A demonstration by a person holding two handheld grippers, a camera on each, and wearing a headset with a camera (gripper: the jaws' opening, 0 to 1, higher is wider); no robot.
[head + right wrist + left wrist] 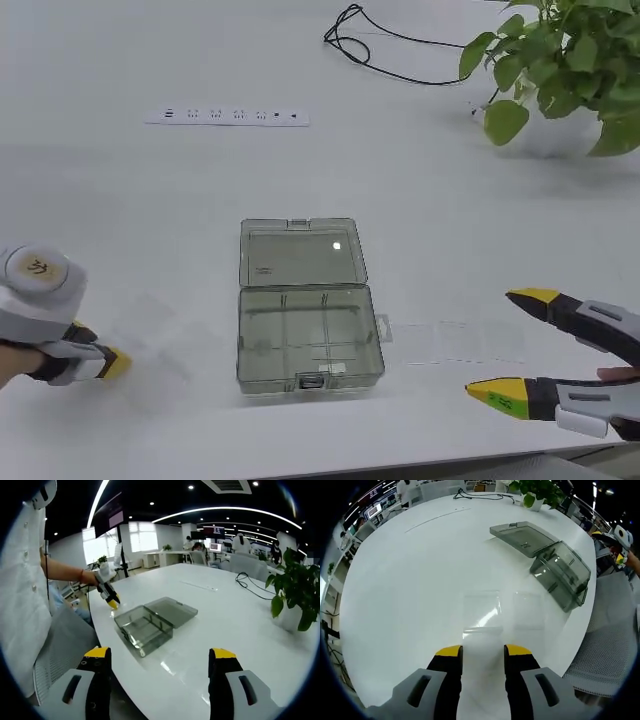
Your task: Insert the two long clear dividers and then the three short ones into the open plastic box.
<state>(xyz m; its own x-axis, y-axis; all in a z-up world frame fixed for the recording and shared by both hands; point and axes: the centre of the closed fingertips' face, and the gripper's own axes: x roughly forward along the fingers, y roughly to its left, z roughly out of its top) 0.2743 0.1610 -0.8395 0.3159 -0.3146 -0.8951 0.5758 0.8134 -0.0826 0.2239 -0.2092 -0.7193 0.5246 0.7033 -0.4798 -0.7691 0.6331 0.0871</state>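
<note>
The smoky clear plastic box (262, 360) lies open in the middle of the white table, its lid (300, 252) folded flat behind it. Faint lines cross inside its tray. Clear dividers (455, 342) lie flat just right of the box. Two more clear sheets (481, 612) (527, 611) rest ahead of my left gripper (483, 652), which is open and empty. That gripper (100, 350) sits low at the box's left. My right gripper (510, 343) hovers open, right of the box near the dividers. The box (145, 625) stands beyond its wide jaws (160, 653).
A white power strip (228, 116) lies at the back left. A black cable (380, 45) and a leafy plant (565, 60) are at the back right. The table's front edge (400, 462) runs just below both grippers. A grey chair (610, 645) stands beside the table.
</note>
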